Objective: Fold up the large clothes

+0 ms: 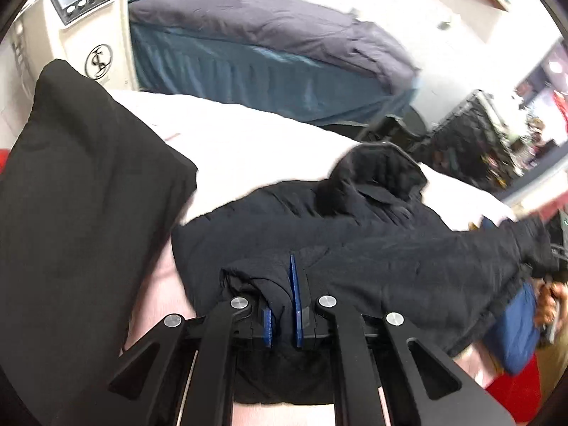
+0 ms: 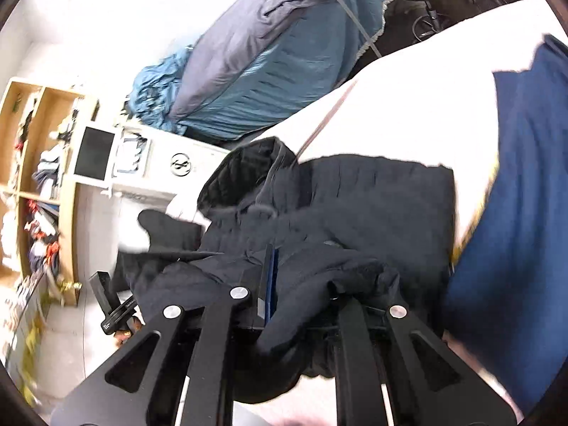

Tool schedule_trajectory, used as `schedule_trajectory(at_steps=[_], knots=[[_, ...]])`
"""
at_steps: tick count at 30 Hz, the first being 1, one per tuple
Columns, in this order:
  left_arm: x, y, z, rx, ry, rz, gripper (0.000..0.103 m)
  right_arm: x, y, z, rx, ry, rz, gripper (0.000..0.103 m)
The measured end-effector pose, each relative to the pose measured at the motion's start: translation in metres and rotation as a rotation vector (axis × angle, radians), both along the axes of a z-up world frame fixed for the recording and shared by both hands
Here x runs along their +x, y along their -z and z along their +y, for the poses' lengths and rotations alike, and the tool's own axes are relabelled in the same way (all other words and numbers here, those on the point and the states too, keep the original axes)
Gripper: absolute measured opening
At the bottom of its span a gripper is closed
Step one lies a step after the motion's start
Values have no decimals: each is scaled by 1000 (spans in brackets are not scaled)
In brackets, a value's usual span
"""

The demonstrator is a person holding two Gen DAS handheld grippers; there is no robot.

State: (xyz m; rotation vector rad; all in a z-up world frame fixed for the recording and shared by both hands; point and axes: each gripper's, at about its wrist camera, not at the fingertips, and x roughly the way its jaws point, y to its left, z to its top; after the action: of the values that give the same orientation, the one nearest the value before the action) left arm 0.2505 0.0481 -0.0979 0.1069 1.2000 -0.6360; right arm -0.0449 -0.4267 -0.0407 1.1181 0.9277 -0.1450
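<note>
A black hooded jacket lies across the white bed, hood toward the far side. My left gripper is shut on a bunched fold of the jacket's near edge, with fabric between its blue pads. In the right wrist view the same jacket shows with its hood at the left. My right gripper is shut on a sleeve of the jacket, which drapes over and hides its right finger.
A black folded cloth lies on the bed at the left. A blue garment lies at the right. A second bed with grey and teal bedding stands beyond. A white machine and wooden shelves stand at the left.
</note>
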Motion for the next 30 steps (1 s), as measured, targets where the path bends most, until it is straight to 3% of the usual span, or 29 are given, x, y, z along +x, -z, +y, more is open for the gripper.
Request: schedule_trajectory(at_steps=[2,5,7,11,12,13,16,17,19,22,24,27,29,30], knots=[[12,14,-18,64,-33,37,11,4,12,-10,11,21,45,11],[16,25,-7,54,-75,111,12,13,42,-13,67,69,127,13],[21,29,11,-33,-116,169,13,3,59,-29,162,129,123,16],[27,32,53,-301,-234,324,25,-9,85,-35,339,194,88,22],[26,32,60,-321,-247,336,26,-3,87,-32,364,198,82,24],[24,32,62,-319,-250,337,27,-2,86,-33,385,200,75,32],[16,19,55,-239,-186,270,28,-2,81,-38,511,246,-17,72],[13,16,48,-220,-166,246,29,-1,79,-39,545,273,-44,76],[11,7,40,-215,-144,220,32,-3,72,-44,570,295,-55,76],[18,3,44,-273,-162,249,35,4,57,-44,455,242,-26,76],[27,4,51,-361,-222,311,37,4,52,-42,404,218,-15,76],[35,-1,62,-474,-282,361,45,-1,53,-44,439,241,-35,76],[35,-15,65,-464,-299,287,64,-8,61,-48,522,295,-80,76],[33,-26,67,-455,-306,228,68,-12,62,-51,556,318,-106,76]])
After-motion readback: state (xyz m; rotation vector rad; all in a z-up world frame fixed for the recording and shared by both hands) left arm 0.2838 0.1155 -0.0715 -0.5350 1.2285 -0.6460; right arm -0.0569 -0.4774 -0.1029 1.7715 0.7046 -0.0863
